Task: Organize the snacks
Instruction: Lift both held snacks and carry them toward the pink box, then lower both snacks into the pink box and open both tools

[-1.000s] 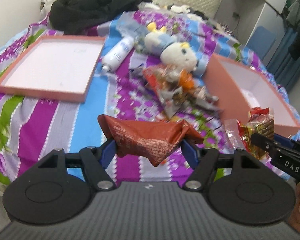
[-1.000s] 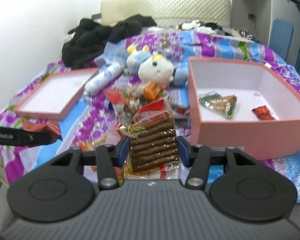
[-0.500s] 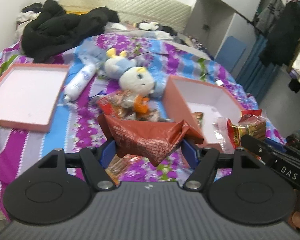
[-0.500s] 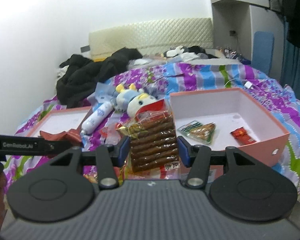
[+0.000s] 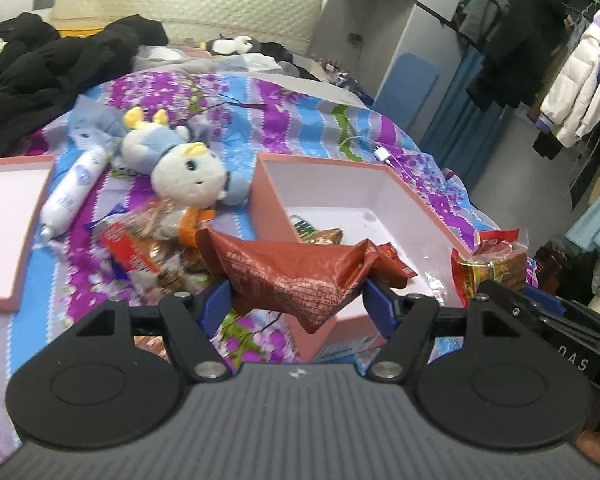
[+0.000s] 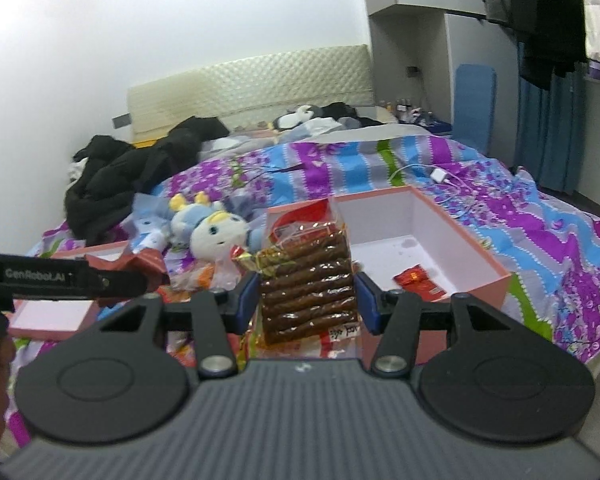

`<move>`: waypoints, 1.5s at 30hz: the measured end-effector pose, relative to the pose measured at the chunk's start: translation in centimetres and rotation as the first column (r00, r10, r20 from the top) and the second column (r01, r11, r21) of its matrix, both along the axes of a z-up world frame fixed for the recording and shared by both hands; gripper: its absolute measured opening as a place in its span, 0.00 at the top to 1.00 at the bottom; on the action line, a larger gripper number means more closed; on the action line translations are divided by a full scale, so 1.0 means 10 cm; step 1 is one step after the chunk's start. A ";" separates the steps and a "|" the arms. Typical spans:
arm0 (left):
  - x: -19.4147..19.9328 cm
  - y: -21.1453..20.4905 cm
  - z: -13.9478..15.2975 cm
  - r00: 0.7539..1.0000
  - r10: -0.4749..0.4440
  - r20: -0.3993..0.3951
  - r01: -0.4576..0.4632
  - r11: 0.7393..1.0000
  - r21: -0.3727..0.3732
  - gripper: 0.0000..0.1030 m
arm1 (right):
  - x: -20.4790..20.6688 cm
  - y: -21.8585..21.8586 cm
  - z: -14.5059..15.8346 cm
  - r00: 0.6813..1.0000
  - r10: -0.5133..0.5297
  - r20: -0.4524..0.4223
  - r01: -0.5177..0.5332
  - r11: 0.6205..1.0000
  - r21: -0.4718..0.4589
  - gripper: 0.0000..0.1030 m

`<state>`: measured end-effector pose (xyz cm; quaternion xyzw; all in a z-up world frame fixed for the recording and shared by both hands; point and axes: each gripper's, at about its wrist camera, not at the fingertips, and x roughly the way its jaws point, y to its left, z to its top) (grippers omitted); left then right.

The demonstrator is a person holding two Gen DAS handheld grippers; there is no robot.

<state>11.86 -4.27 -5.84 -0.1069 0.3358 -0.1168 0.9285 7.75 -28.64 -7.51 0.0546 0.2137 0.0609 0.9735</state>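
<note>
My left gripper (image 5: 296, 300) is shut on a crumpled red-brown snack bag (image 5: 296, 276) and holds it in the air by the near left wall of the pink box (image 5: 268, 200). My right gripper (image 6: 306, 300) is shut on a clear pack of brown snack sticks (image 6: 308, 280), raised in front of the same pink box (image 6: 476, 240). A small red packet (image 6: 416, 280) lies inside the box, and a green-brown packet (image 5: 320, 234) too. More snack packets (image 5: 148, 248) lie heaped on the bed left of the box.
A plush toy (image 5: 188, 168) and a white bottle (image 5: 72, 192) lie on the striped bedspread. The pink box lid (image 5: 4, 216) lies at far left. Black clothes (image 5: 60, 68) are piled at the bed's head. A charger cable (image 6: 440, 176) lies beyond the box. Clothes hang at right.
Both grippers have risen and swung right toward the pink box, each still holding its snack. The box now sits closer and more central in both views.
</note>
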 end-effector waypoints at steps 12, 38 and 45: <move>1.13 -0.67 -0.13 0.993 -0.089 -0.071 0.091 0.995 0.027 0.27 | 0.83 -0.51 -0.18 0.994 -0.077 -0.078 0.078 0.997 0.002 0.47; 2.79 -1.34 -0.80 0.971 -0.176 -0.163 0.185 0.982 0.039 0.27 | 2.18 -0.86 -0.86 0.956 -0.108 -0.273 0.110 0.994 -0.008 0.46; 2.62 -1.31 -0.68 0.971 -0.188 -0.145 0.198 0.978 0.058 0.17 | 2.09 -0.84 -0.78 0.956 -0.105 -0.274 0.105 0.994 -0.015 0.36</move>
